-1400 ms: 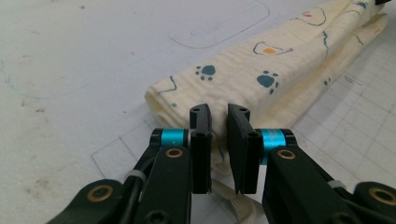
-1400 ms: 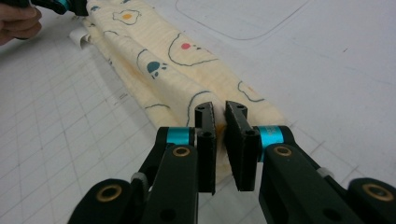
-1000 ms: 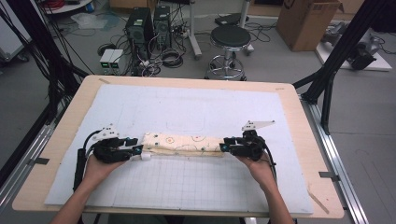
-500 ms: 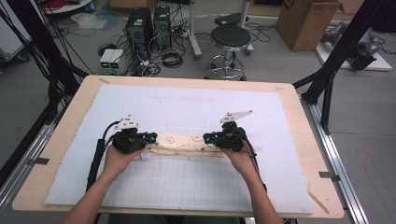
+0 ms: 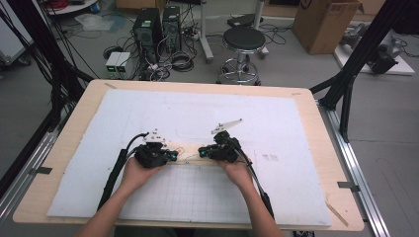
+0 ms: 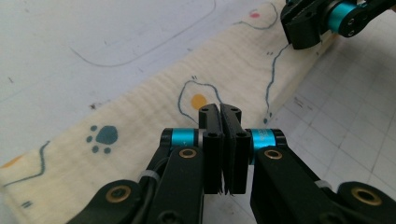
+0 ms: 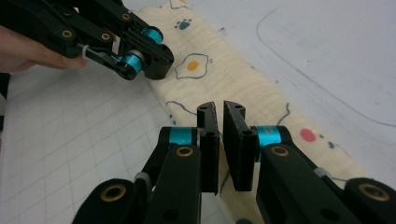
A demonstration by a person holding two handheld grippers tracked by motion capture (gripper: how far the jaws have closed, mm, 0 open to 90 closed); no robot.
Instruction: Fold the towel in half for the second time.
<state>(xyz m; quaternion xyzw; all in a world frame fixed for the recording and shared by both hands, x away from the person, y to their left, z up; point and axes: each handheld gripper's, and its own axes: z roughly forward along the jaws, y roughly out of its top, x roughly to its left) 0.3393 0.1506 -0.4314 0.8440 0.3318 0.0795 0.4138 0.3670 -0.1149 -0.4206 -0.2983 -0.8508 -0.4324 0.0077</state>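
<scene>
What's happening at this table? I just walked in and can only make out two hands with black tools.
A person holds a black two-jaw gripper in each hand over a long, folded cream cloth printed with fried eggs and paw marks. It lies on the white mat that covers the wooden table. The left gripper and the right gripper are both shut, some way apart along the cloth's near long edge, and seem to pinch that edge. The cloth lies flat and is not yet lifted.

Left gripper [image 5: 170, 156] and right gripper [image 5: 201, 152]: drawn inward, jaws just closed (edge pinched); cream printed folded cloth strip [image 5: 187, 154] shortened between them.
</scene>
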